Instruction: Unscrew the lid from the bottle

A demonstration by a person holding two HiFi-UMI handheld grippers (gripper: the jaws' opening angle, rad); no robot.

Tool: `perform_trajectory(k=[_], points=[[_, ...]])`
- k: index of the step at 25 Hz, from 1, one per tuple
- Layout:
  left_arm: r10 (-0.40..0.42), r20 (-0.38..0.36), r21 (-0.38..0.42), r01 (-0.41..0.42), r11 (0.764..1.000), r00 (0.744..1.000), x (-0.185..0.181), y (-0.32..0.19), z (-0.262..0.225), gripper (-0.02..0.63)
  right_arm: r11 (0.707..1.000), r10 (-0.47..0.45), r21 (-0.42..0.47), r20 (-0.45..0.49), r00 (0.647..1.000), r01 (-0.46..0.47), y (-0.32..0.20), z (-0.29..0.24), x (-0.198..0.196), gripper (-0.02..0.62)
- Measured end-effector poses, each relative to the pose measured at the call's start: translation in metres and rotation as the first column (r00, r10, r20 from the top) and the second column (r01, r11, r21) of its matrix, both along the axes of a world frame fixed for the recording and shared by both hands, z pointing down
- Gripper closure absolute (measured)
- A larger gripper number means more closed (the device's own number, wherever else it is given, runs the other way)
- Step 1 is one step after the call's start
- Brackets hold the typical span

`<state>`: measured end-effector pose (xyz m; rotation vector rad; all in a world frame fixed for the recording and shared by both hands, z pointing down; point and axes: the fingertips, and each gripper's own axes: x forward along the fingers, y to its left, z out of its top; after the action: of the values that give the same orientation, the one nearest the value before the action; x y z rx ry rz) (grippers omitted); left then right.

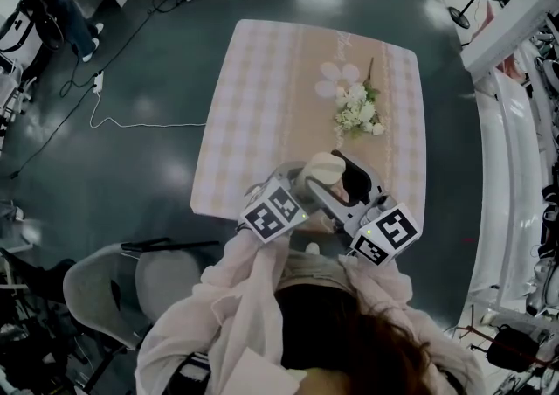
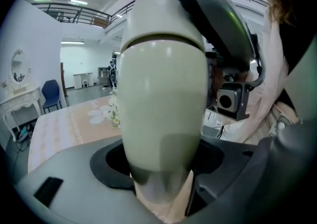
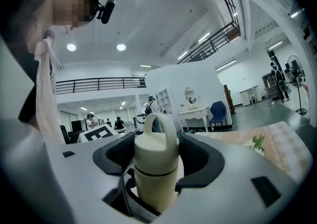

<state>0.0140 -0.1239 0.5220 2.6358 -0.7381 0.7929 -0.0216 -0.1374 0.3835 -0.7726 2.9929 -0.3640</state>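
Observation:
A cream bottle [image 1: 325, 168] with a loop-handled lid [image 3: 156, 143] is held between both grippers above the near edge of the table [image 1: 262, 87]. My left gripper [image 1: 307, 185] is shut on the bottle's body [image 2: 163, 114], which fills the left gripper view between the jaws. My right gripper [image 1: 348, 176] comes in from the right and is shut on the lid; in the right gripper view its dark pads [image 3: 200, 156] sit against both sides of the cap. The bottle's base is hidden by the grippers.
A small bunch of white flowers [image 1: 358, 112] lies on the checked tablecloth towards the far right. A grey chair [image 1: 113, 284] stands at my left, and a white cable [image 1: 131, 122] runs across the floor left of the table. White furniture lines the right side.

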Motion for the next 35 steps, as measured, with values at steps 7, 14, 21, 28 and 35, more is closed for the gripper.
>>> perform_trajectory(k=[7, 14, 21, 28, 35], points=[[0.154, -0.039, 0.048, -0.152, 0.987, 0.987, 0.006, 0.011, -0.016, 0.291, 0.991, -0.124, 0.049, 0.000, 0.992, 0.123, 0.014, -0.010, -0.001, 0.299], [0.314, -0.078, 0.060, -0.310, 0.949, 0.946, 0.007, 0.028, -0.025, 0.291, 0.971, -0.223, 0.090, 0.028, 0.974, 0.219, 0.028, -0.019, -0.002, 0.301], [0.404, -0.149, 0.067, -0.399, 0.915, 0.902, 0.011, 0.044, -0.032, 0.291, 0.955, -0.279, 0.124, 0.073, 0.958, 0.268, 0.040, -0.027, -0.003, 0.302], [0.368, -0.159, 0.087, -0.358, 0.930, 0.916, 0.011, 0.038, -0.038, 0.291, 0.962, -0.257, 0.117, 0.097, 0.962, 0.245, 0.037, -0.030, -0.001, 0.299], [0.104, -0.107, 0.104, -0.093, 0.990, 0.989, -0.004, -0.001, -0.038, 0.291, 0.989, -0.095, 0.111, 0.016, 0.995, 0.092, 0.017, -0.021, 0.000, 0.254]])
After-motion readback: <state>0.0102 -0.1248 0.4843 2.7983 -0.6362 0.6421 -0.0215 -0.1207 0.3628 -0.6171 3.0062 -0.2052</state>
